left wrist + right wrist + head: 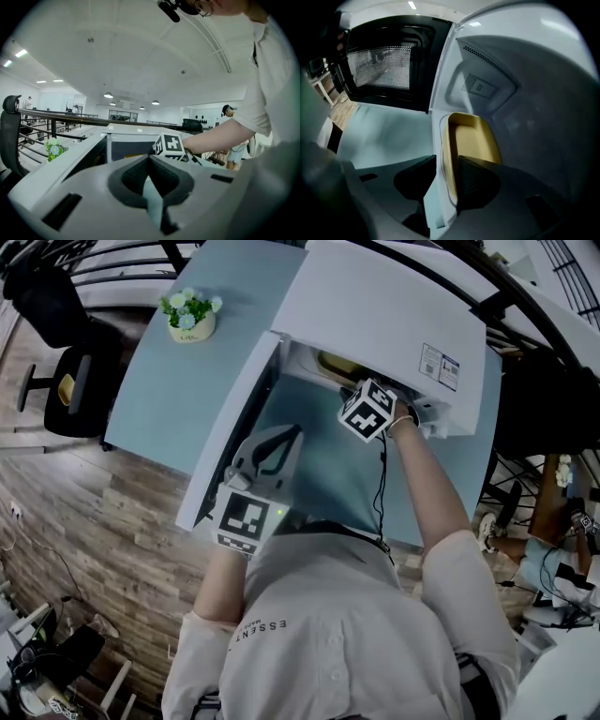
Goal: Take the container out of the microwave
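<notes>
The white microwave (375, 306) stands on the pale blue table (178, 390) with its door (230, 427) swung open to the left. Inside it lies a shallow yellow container (473, 140), seen in the head view as a yellow sliver (337, 364). My right gripper (447, 176) reaches into the opening, open, with one jaw outside the container's near rim and the other inside it. Its marker cube (367, 410) hides the jaws in the head view. My left gripper (292, 432) hovers over the table beside the open door, its tips together on nothing.
A small pot of flowers (191, 317) sits at the table's far left corner. A black chair (56, 381) stands on the wooden floor to the left. Dark railings run behind the microwave. Another person sits at the far right (539, 554).
</notes>
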Demonstrator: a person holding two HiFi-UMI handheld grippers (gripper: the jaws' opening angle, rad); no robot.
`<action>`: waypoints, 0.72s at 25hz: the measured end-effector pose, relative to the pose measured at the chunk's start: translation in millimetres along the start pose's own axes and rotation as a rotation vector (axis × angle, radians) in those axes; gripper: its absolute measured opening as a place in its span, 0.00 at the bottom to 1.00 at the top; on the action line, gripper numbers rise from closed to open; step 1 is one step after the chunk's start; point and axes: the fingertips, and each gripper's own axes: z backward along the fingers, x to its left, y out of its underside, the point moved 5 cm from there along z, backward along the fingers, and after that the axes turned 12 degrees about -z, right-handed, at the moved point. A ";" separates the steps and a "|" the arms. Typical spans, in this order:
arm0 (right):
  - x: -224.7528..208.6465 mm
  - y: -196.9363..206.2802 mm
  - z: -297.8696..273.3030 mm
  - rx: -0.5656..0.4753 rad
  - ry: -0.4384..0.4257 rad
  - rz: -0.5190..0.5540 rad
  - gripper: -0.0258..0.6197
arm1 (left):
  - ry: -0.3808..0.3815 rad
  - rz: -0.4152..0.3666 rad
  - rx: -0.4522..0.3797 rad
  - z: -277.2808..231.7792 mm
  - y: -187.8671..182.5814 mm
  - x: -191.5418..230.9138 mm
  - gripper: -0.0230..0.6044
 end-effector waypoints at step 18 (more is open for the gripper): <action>16.4 1.8 18.0 -0.052 -0.101 0.025 0.08 | 0.015 -0.024 -0.011 13.0 -5.5 2.1 0.04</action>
